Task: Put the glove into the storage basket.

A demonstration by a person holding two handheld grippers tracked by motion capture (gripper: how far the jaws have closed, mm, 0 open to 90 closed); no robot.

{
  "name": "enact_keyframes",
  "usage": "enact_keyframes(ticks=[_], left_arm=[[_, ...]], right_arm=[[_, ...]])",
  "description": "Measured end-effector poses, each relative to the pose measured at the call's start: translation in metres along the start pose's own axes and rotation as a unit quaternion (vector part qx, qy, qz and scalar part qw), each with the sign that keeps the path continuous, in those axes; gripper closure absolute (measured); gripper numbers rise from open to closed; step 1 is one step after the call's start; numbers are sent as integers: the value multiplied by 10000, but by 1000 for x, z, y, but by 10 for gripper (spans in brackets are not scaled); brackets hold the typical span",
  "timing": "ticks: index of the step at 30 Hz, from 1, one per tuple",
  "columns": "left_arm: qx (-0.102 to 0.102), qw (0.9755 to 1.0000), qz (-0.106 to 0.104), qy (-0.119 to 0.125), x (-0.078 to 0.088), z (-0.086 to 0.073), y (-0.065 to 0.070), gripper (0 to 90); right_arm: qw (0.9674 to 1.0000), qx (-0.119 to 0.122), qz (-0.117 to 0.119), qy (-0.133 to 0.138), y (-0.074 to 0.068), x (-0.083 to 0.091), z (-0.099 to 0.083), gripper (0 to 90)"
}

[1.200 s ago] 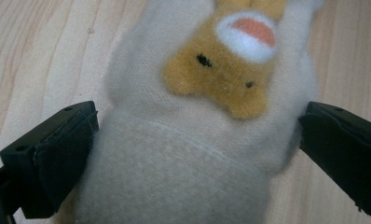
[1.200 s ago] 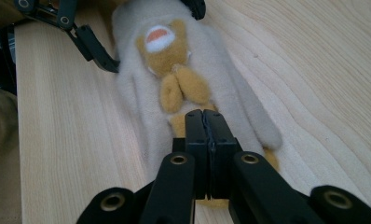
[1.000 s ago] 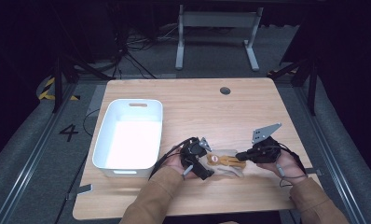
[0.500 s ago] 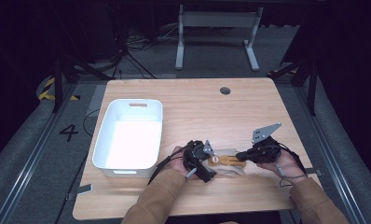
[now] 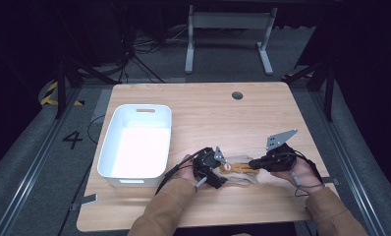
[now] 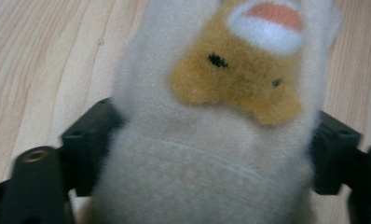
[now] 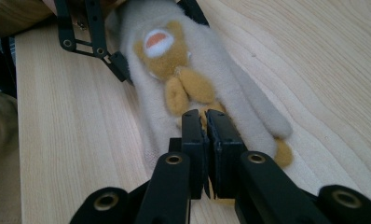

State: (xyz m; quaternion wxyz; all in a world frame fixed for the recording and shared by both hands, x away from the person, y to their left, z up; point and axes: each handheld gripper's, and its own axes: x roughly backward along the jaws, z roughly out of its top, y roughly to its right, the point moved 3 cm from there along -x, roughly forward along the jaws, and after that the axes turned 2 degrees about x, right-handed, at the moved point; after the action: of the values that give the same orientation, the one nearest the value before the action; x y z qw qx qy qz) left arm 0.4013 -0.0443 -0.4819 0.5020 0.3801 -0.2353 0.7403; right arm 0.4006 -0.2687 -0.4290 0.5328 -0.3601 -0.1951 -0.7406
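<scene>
Two grippers on one fuzzy sock

Both work a cream sock [image 5: 238, 169] with an orange bear face, lying on the worktop [image 5: 208, 108] right of the white bin [image 5: 116, 160]. Left gripper [image 5: 218, 164] has just been closing its jaws around the sock's cuff end. Right gripper [image 7: 206, 135] pinches the toe end, jaws nearly together

a white "4" is painted on the grey floor [image 5: 34, 162].
</scene>
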Motion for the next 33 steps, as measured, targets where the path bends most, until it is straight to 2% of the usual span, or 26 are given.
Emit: enact_keyframes(ticks=[2,6,9,14,21,23,33], left_arm=[[-89,9999,-45,23,1,1,1,323],[-49,10000,1,-14,4,1,3,482],[14,10000,20,-29,4,2,6,574],[20,9999,58,-127,6,3,7,675],[128,9996,70,-245,6,6,8,712],[176,9996,9,-226,6,6,7,714],[286,9994,-37,-180,14,10,3,712]], right_arm=[[10000,-10,-2,2,0,0,0,855],[10000,2,17,19,-1,-1,1,849],[10000,-4,14,21,-1,-1,1,846],[10000,-11,-4,45,0,0,1,842],[10000,-37,-17,86,1,1,1,845],[9999,-57,-15,114,1,2,1,846],[9995,-134,-155,255,4,11,-4,865]])
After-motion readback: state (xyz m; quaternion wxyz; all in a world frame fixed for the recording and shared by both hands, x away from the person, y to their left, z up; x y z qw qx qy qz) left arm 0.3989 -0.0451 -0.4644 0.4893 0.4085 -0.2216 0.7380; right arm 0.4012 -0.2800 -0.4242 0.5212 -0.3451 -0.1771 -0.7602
